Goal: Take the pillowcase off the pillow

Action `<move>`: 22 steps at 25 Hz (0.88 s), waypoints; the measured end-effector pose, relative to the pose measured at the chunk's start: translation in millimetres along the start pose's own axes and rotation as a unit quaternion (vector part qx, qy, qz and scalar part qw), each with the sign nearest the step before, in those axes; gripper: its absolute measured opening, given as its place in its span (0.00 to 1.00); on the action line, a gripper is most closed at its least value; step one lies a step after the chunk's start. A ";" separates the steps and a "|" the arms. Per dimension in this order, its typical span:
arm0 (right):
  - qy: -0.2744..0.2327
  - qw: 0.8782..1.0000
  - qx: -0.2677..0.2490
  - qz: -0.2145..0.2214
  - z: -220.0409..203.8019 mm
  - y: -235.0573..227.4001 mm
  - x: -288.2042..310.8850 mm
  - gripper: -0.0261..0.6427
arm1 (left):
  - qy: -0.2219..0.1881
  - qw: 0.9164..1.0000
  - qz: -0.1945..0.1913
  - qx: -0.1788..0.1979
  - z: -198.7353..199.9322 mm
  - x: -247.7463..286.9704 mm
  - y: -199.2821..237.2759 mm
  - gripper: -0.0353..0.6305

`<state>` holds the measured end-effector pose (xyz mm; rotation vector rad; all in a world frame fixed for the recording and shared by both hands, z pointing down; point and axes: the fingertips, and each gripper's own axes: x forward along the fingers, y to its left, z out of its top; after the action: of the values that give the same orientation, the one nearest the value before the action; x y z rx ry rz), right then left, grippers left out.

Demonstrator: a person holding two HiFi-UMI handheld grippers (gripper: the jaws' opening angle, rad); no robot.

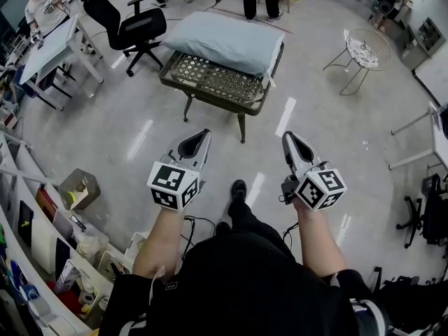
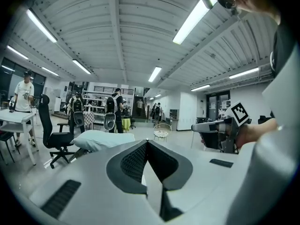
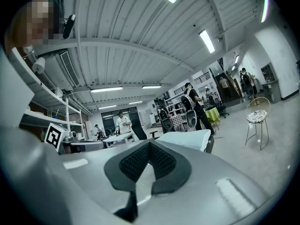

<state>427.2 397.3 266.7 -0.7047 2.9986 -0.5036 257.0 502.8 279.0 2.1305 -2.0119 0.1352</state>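
Observation:
A pillow in a pale blue-grey pillowcase (image 1: 227, 42) lies on a low metal lattice table (image 1: 210, 82) ahead of me; white pillow shows at its right end. The same pillow (image 2: 101, 138) appears left of centre in the left gripper view, and in the right gripper view the pillow (image 3: 187, 138) sits just right of the jaws. My left gripper (image 1: 204, 134) and right gripper (image 1: 288, 137) are held side by side, well short of the table. Both are shut, with nothing between the jaws. The right gripper (image 2: 199, 126) also shows in the left gripper view.
A black office chair (image 1: 129, 23) stands left of the table. A round wire side table (image 1: 365, 51) is at the right. White desks (image 1: 49, 47) with a person stand at the far left, shelves (image 1: 28, 243) along the near left. People stand beyond the table.

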 end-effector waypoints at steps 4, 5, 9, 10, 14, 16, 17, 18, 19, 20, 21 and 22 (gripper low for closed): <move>0.012 1.000 0.011 0.001 -8.6 -27.5 39.1 0.06 | 0.024 1.000 0.001 0.003 -4.8 39.9 20.5 0.06; 0.014 1.000 0.015 0.000 -10.4 -36.0 51.6 0.06 | 0.030 1.000 0.001 0.004 -4.5 51.6 28.3 0.06; 0.020 0.999 0.037 -0.006 -9.0 -77.3 104.3 0.06 | 0.049 0.999 0.004 0.009 4.3 102.1 60.1 0.06; 0.022 0.999 0.043 -0.004 -5.9 -88.0 117.0 0.13 | 0.051 0.999 0.005 0.009 8.8 114.3 66.4 0.06; 0.017 0.998 0.051 0.011 16.9 -124.6 160.9 0.19 | 0.045 0.999 0.013 0.014 35.8 158.5 86.0 0.06; 0.014 0.999 0.049 0.012 26.0 -137.6 177.3 0.19 | 0.039 0.999 0.015 0.021 47.0 175.6 94.5 0.06; 0.015 0.999 0.050 0.011 28.6 -142.4 184.6 0.19 | 0.037 0.999 0.016 0.021 50.6 182.8 99.7 0.06; 0.016 0.999 0.050 0.010 30.3 -146.2 191.6 0.19 | 0.036 0.999 0.017 0.020 53.1 189.9 105.4 0.06; 0.018 0.999 0.050 0.009 31.7 -150.1 198.6 0.19 | 0.035 0.999 0.016 0.019 54.7 197.5 111.4 0.06; 0.021 0.999 0.049 0.007 32.8 -154.9 205.7 0.19 | 0.034 0.999 0.015 0.017 56.0 206.3 117.4 0.06; 0.023 0.999 0.048 0.003 33.8 -160.8 213.1 0.19 | 0.034 0.999 0.012 0.016 56.9 216.4 123.2 0.06; 0.024 0.999 0.049 -0.001 34.5 -167.4 220.8 0.19 | 0.035 0.999 0.009 0.015 57.5 227.2 129.0 0.06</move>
<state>304.2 148.7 298.5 -0.6996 2.9936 -0.6710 139.1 262.7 281.6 2.0956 -2.0030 0.2400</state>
